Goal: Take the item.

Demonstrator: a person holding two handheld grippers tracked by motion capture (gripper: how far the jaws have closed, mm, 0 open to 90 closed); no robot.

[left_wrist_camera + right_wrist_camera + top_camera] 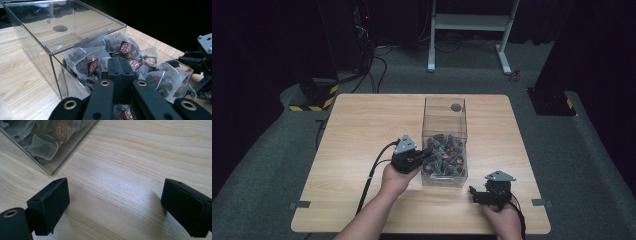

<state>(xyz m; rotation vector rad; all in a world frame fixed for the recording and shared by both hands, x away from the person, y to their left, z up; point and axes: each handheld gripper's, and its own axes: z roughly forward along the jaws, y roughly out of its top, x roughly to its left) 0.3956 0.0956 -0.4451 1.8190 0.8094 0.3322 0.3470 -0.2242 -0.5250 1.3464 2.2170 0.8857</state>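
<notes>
The left gripper (121, 72), jaws pressed together, reaches into the clear box (444, 142) mid-counter (362, 130) among light, soft, crushable tea bags (85, 62), best pinched by a mesh corner, while the right gripper (115, 207) rests spread.

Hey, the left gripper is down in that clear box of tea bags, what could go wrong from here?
1. The left gripper has its jaws closed among tangled mesh tea bags; lifting might drag up several at once, or none.
2. The clear box is light-looking and nothing holds it: the right gripper sits open over the table beside it, so a pull could shift or tip the box.
3. The half-slid lid narrows the opening and could catch a bag.
</notes>
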